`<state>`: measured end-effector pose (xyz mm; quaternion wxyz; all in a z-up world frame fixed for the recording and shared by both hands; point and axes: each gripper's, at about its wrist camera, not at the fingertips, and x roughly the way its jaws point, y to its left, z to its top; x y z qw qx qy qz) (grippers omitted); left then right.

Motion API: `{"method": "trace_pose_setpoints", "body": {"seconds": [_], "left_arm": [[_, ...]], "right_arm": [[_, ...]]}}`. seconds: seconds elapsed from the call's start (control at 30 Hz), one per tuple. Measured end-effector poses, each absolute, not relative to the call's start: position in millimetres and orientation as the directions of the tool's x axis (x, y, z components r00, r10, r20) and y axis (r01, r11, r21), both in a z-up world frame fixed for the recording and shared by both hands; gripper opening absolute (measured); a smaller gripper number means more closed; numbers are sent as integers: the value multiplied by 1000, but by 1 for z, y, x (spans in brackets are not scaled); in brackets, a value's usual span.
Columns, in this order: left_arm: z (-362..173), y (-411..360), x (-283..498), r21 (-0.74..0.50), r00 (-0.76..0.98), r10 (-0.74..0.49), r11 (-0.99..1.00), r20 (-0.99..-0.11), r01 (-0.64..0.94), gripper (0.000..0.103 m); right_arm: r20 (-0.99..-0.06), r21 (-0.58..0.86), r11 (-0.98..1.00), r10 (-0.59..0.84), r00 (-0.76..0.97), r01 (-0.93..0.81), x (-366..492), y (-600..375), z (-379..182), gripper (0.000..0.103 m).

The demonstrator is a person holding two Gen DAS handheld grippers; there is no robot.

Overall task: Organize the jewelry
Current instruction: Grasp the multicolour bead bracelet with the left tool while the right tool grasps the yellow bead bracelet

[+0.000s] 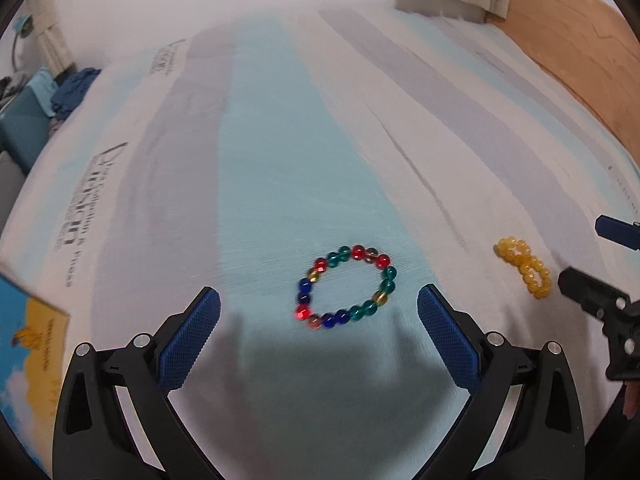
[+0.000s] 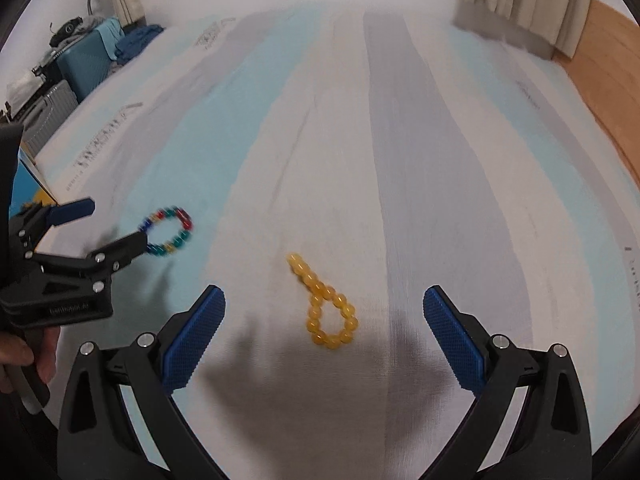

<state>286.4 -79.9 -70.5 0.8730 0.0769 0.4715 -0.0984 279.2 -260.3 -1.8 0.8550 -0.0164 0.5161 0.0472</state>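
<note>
— What's nearest you?

— My left claw [image 1: 319, 300], fingers spread wide, gripping nothing; the multicoloured bead bracelet [image 1: 346, 286] lies just beyond, between the tips.

— And your right?

— My right claw [image 2: 324, 300] gapes too, empty. The yellow bead bracelet [image 2: 326, 306] lies right of the multicoloured one, on the striped bedsheet [image 1: 280, 140].

— Farther?

— Curtains [image 2: 520, 4], a blue suitcase [image 2: 86, 68].

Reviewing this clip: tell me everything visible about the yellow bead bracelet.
The yellow bead bracelet is a string of round, translucent amber-yellow beads, glassy or resin-like. It lies flat on the striped bedsheet, pinched into a teardrop: an open loop at the near end, with the strands running together to a narrow tail at the far end. It sits ahead of the open right hand-held gripper, between its fingers' line. Nothing but the sheet touches it.
</note>
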Motion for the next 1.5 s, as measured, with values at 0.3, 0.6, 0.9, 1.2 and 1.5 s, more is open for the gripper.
{"method": "trace_pose_setpoints", "body": {"seconds": [0.3, 0.6, 0.9, 1.2, 1.5], "left_arm": [[-112, -94, 306, 26, 509, -119, 963, -853, 268, 96], [-118, -90, 307, -20, 502, -168, 958, -849, 287, 77], [-110, -96, 303, -29, 467, -196, 940, -862, 341, 18], [-96, -101, 296, -21, 471, -202, 932, -859, 362, 9], [-75, -106, 287, -11, 480, -205, 927, -853, 376, 9]], "right_arm": [[-902, 36, 992, 84, 424, -120, 288, -260, -40, 95], [-914, 46, 986, 107, 392, -161, 290, -250, -56, 56], [-923, 27, 984, 91, 374, -174, 290, -245, -48, 16], [-917, 32, 985, 97, 387, -172, 285, -247, -35, 9], [-904, 33, 984, 103, 415, -173, 278, -248, -13, 9]]}}
